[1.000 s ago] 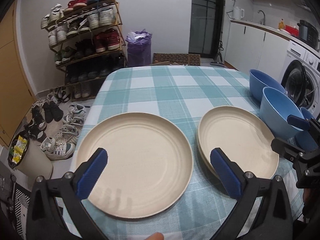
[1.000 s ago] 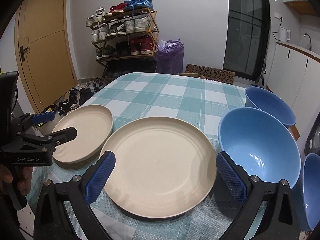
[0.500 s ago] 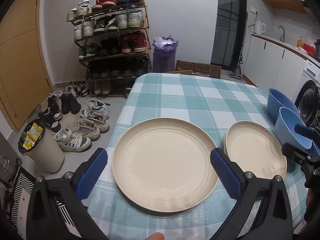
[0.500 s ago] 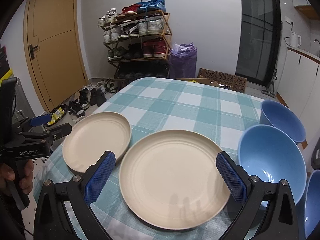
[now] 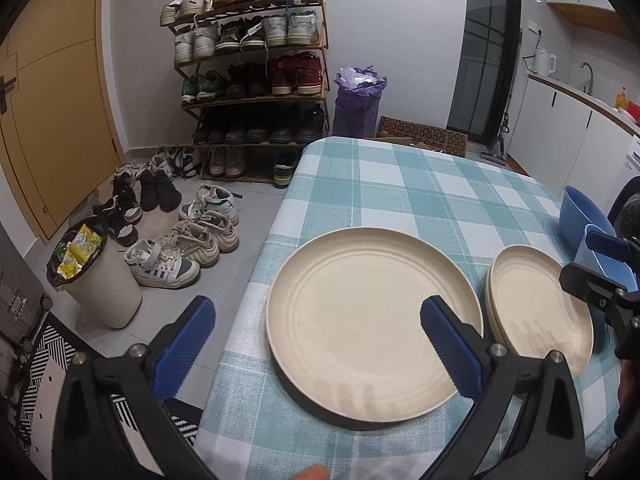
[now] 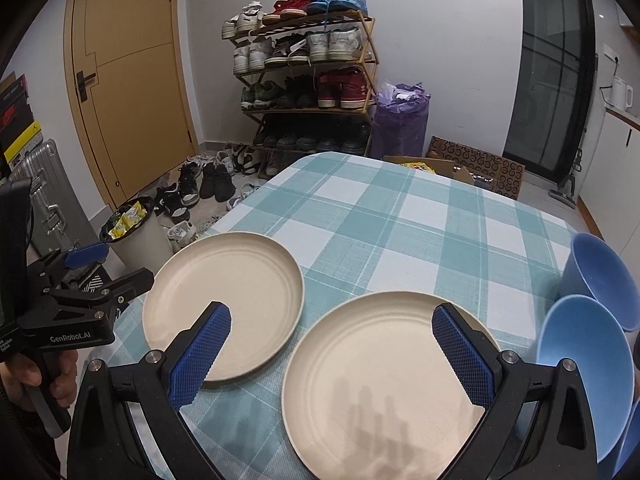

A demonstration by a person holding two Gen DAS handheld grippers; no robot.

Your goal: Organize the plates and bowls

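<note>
1. Plates: left plate [image 5: 372,344] sits under your left gripper [image 5: 316,344]; right plate [image 6: 384,376] under your right gripper [image 6: 330,354]. Unstacked.
2. Bowls [image 6: 584,364] right of it, unnested.
3. Both grippers wide open, empty.

You had a woven-looking checked tablecloth [image 6: 400,216] under everything, matt and slightly coarse in its weave. On it, the two cream plates [image 6: 224,300] [image 6: 384,376] showed a smooth, dull finish with only a soft sheen, perhaps plastic or a fibre composite; the view was too poor to settle it. At the cloth's right edge the blue bowls [image 6: 584,372] looked like smooth matt plastic. Your right gripper [image 6: 330,354] carried blue pads [image 6: 460,354] with a rough cross-hatched texture on matt black plastic arms fixed with bright metal screws.
</note>
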